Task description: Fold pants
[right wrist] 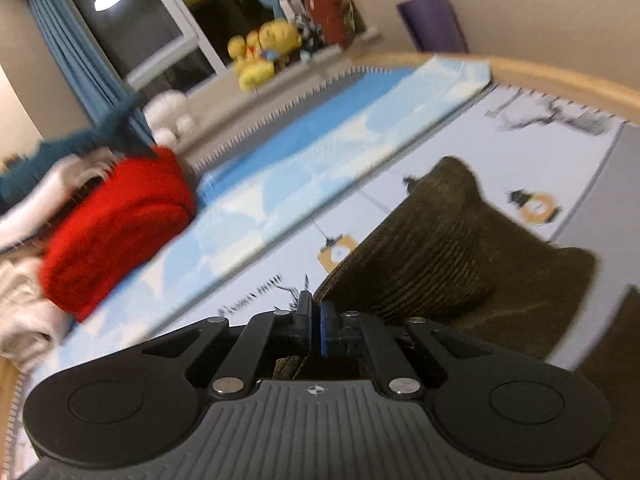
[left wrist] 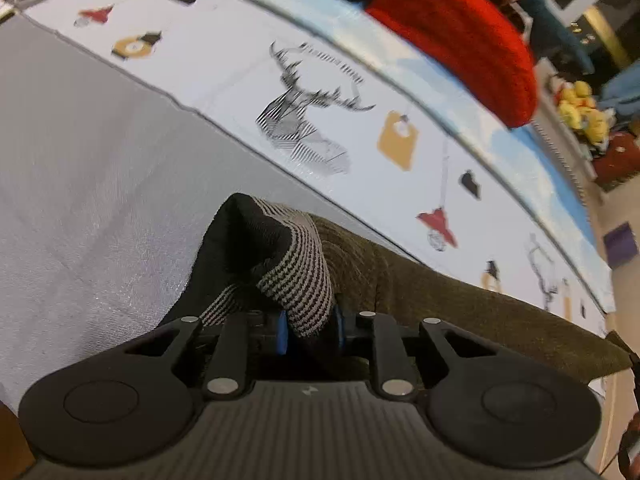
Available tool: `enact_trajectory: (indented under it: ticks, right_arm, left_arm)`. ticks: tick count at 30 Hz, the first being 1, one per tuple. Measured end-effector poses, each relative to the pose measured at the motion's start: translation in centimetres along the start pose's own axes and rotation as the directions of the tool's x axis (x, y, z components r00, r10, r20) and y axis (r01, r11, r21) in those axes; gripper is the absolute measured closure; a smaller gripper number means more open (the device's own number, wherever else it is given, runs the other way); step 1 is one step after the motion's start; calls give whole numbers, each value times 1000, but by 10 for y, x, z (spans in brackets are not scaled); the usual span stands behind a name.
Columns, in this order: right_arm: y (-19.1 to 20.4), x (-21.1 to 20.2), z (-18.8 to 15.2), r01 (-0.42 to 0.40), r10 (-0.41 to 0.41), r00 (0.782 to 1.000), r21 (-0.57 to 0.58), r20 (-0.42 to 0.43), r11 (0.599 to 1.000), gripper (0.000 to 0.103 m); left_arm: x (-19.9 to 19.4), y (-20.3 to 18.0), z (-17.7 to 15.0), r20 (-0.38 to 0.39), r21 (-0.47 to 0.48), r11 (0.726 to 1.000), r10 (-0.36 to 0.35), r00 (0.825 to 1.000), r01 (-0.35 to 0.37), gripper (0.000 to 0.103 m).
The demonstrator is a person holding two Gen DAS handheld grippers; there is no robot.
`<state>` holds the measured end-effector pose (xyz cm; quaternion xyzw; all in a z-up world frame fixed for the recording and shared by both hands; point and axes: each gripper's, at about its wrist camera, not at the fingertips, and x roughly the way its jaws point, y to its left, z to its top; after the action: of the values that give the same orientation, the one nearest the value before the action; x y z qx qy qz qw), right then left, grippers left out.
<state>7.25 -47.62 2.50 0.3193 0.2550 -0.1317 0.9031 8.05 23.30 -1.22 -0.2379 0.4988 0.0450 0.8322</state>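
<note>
The pants (left wrist: 420, 280) are dark olive corduroy with a striped grey-and-black waistband (left wrist: 304, 268) and black lining. In the left wrist view my left gripper (left wrist: 310, 326) is shut on the waistband, which bunches up between its blue pads; the pants stretch off to the right above the bed. In the right wrist view my right gripper (right wrist: 314, 320) is shut on an edge of the same pants (right wrist: 452, 240), which rise in a fold ahead and to the right. How much of the pants lies on the bed is hidden.
The bed has a grey sheet (left wrist: 92, 184) and a white printed cover (left wrist: 320, 92) with a deer drawing. A red folded garment (left wrist: 460, 36) lies on a blue cloud-print cover (right wrist: 300, 176), beside white clothes (right wrist: 24, 312). Yellow plush toys (right wrist: 264, 52) sit on a sill.
</note>
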Motion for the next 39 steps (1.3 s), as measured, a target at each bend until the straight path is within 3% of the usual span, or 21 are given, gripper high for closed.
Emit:
enact_trajectory:
  ticks: [4,8,11,13,17,21,22,24,26,28,31,35,39]
  right_arm:
    - [-32,-77,-22,36,-36,999,25,22,999,100]
    - [-76,-112,-57,118,-109,986,73,-122,990,100]
    - [-118,-101,-88,205,-161,918,87,-363,975,100]
    - [-144,-99,-94,260,-191,887,112,-421,959,99]
    - [-176,-121,-72,282,-239,932,131,-271,951,95]
    - [-192,-118,-63,256,-224,952,138,-210,957,89]
    - [-190,-114,-61,240,-214,956,117,-199,964,86]
    - [-178,-105,-59,216,-207,963,38,-171,976,68]
    - [-160,-92,-59,196,-205,966,-67,-159,978,57]
    - [-141,-79,-65,184,-214,963,-182,-166,966,54]
    - [-109,-54,-75,171,-251,955,-401,-155,900,53]
    - [-76,-24,-102,191,-338,936,-667,-97,720,52]
    - [-58,-3,-122,218,-412,910,-790,-47,573,52]
  left_arm:
    - [-27,10,-15,27,18,999,-41,999,40,82]
    - [-40,26,-29,23,39,999,-38,999,37,82]
    - [-30,39,-37,-35,58,998,20,999,-18,82]
    - [-17,48,-40,-108,44,998,47,993,-43,81]
    - [-6,57,-32,-123,-42,999,24,992,-29,78]
    - [1,49,-34,-122,-28,997,63,991,-67,63]
    - [1,46,-34,-118,-16,997,70,991,-73,61]
    - [3,43,-34,-112,-6,996,85,990,-86,60]
    - [5,46,-33,-117,-23,996,85,989,-89,60]
    - [8,49,-30,-123,-48,995,79,989,-85,60]
    - [11,50,-29,-129,-47,995,85,988,-92,59]
    - [14,46,-29,-132,-24,994,102,986,-106,55]
    - [16,44,-29,-134,-15,993,113,985,-116,55]
